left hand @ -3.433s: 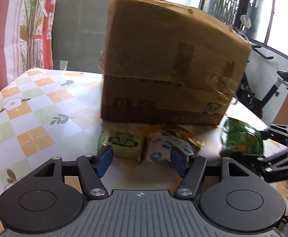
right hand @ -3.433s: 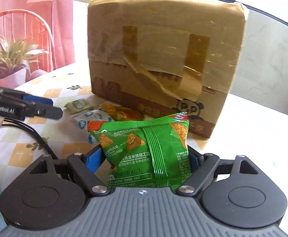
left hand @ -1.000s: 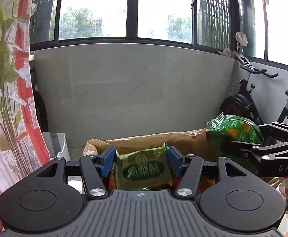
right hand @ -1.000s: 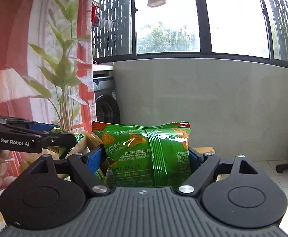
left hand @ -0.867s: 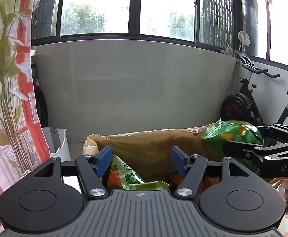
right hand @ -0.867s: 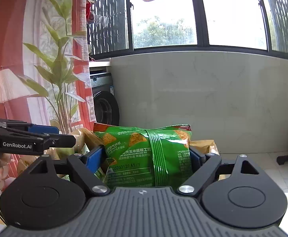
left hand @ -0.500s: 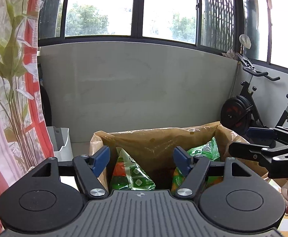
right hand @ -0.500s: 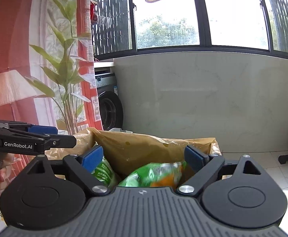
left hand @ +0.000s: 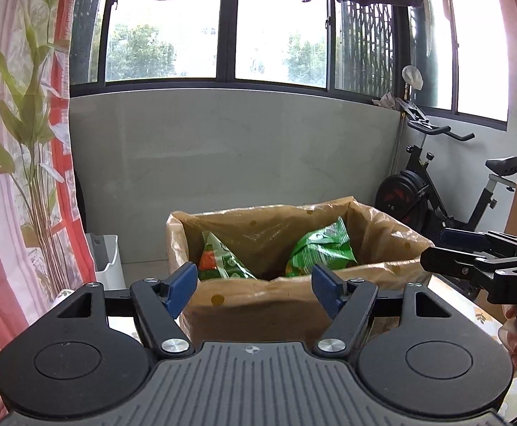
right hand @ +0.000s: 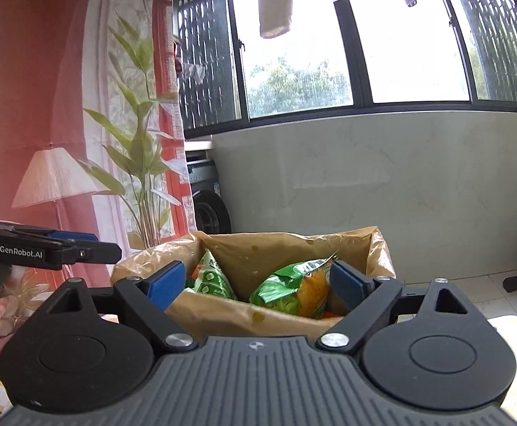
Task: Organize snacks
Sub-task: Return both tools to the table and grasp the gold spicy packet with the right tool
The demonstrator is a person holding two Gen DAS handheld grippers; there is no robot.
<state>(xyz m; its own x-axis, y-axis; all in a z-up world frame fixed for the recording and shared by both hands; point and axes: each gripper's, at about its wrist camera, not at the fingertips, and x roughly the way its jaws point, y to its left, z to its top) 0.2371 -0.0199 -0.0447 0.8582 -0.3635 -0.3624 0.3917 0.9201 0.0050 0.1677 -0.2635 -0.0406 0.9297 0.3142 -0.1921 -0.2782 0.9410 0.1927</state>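
Both packets have left the grippers since a second ago — the small green snack pack [left hand: 223, 261] that sat in the left gripper [left hand: 255, 289] now lies inside the cardboard box [left hand: 294, 305], leaning against its left wall, and the green chip bag [left hand: 320, 252] that the right gripper [right hand: 255, 285] carried lies slumped toward the box's right side. Both grippers have also drawn back from the box, which now shows whole in front of them.

The left gripper's jaws have just been opening and stand well apart with nothing between them; the box's near wall shows through the gap. The right gripper's jaws also stand wide and grip nothing — the chip bag seen between them is down in the box, beyond the pads, not pinched.

As for progress, two packets at least are stowed, and something orange shows low in the box beside them, though I cannot tell what it is. The box stands open-topped on the patterned surface [left hand: 485, 314], near its far edge. Whether more snacks wait on the surface I cannot say from here; the stretch in front of the box is hidden behind the gripper bodies. If any remain there, I judge the next job is to go back down for them; if not, this looks close to finished.
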